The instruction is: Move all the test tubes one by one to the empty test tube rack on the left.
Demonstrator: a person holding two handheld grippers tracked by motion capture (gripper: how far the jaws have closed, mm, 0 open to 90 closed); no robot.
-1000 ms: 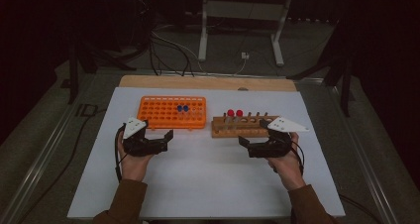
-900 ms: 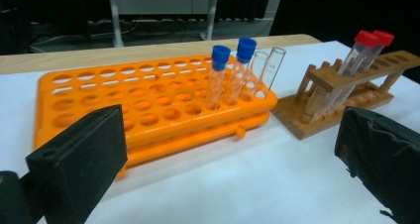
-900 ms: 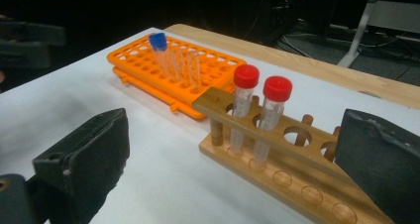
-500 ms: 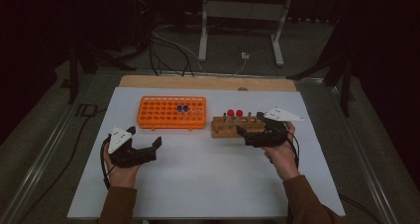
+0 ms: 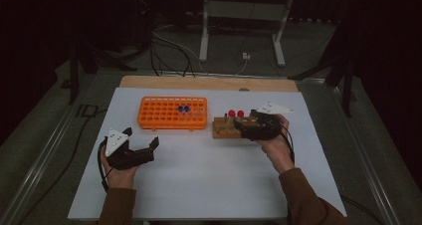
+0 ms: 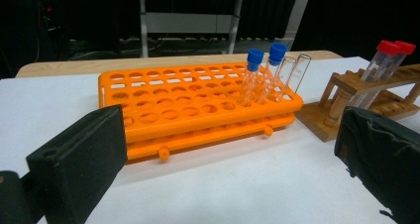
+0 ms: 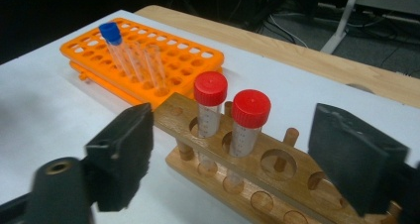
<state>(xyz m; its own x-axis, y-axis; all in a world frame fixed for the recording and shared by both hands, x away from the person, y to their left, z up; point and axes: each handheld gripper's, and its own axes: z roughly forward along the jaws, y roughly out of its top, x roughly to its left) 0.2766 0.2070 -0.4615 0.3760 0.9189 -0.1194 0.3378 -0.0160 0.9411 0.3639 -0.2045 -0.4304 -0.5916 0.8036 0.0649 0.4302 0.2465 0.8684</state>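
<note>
An orange tube rack [image 5: 172, 112] lies at the table's middle left and holds two blue-capped tubes [image 6: 262, 73] and two uncapped clear tubes [image 6: 293, 74]. To its right, a wooden rack [image 5: 222, 130] holds two red-capped tubes [image 7: 230, 117]. My right gripper [image 5: 243, 126] hovers over the wooden rack, pointing left. Its jaws have just been closing and stand on either side of the red-capped tubes [image 5: 236, 113] without touching them. My left gripper [image 5: 142, 137] is open near the front left, with nothing between its jaws, facing the orange rack [image 6: 193, 110].
The white table top [image 5: 209, 175] has bare room in front of both racks. A wooden board edge [image 5: 209, 82] runs along the back. Cables and a metal stand [image 5: 239, 31] lie on the dark floor beyond.
The right gripper has moved left and away from the person onto the wooden rack, and its jaws have narrowed. The left gripper has drawn back toward the near left.
</note>
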